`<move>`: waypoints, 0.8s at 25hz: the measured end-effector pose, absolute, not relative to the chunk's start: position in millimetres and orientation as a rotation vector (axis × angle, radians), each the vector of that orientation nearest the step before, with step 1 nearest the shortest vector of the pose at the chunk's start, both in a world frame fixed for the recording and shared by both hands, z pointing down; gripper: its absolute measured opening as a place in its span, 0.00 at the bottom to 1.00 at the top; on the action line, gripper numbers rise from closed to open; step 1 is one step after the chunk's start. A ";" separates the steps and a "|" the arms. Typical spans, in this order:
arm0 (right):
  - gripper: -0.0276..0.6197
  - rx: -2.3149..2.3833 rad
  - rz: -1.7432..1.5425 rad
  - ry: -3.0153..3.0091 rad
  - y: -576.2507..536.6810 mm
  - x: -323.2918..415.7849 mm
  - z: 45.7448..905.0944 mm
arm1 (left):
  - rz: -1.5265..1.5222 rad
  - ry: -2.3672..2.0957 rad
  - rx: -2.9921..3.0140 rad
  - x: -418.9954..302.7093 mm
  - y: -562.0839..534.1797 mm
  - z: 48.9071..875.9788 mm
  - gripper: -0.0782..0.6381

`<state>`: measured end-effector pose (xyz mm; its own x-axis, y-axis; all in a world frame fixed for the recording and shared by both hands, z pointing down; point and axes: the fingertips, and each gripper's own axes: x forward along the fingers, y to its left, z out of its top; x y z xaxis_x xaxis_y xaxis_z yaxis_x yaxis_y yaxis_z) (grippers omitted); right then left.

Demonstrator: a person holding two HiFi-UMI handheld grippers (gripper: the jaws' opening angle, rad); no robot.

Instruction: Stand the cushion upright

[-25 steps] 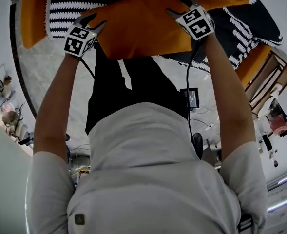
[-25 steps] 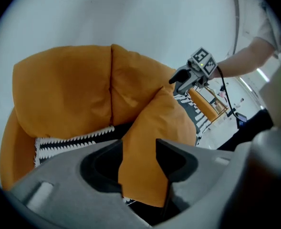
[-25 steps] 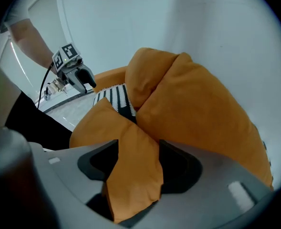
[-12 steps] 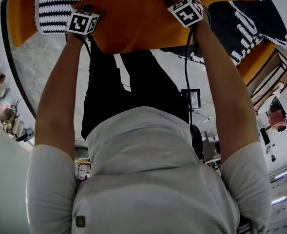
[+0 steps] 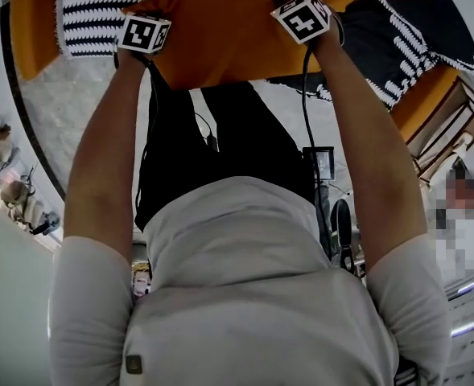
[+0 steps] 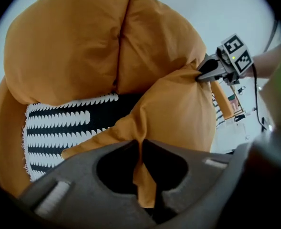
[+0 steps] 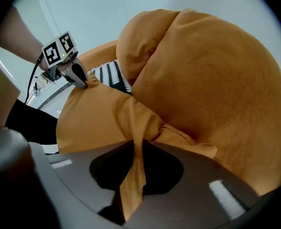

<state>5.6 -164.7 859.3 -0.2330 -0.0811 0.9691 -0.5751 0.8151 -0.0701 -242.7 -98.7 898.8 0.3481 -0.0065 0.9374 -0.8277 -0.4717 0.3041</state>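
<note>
Left gripper (image 6: 141, 147): closing, pinching fabric at cushion (image 6: 173, 113) left corner
Right gripper (image 7: 136, 147): closing, pinching fabric at right corner

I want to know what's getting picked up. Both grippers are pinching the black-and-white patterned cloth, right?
Not quite. The left gripper and right gripper are both closing on folds of the soft orange fabric cushion, as each gripper view shows. The black-and-white patterned cloth isn't gripped.

cushion (image 5: 228, 43) top cropped, patterned throw (image 5: 100, 18) cropped
</note>
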 end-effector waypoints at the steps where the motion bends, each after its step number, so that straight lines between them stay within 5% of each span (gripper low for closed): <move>1: 0.12 0.507 0.500 -1.768 -163.5 4.8 855.9 | 1.206 -0.741 1.770 -241.1 -97.9 895.1 0.15; 20: 0.07 0.886 0.664 -1.775 -101.1 -2.3 732.2 | 1.156 -0.525 1.981 -259.6 -69.3 758.8 0.12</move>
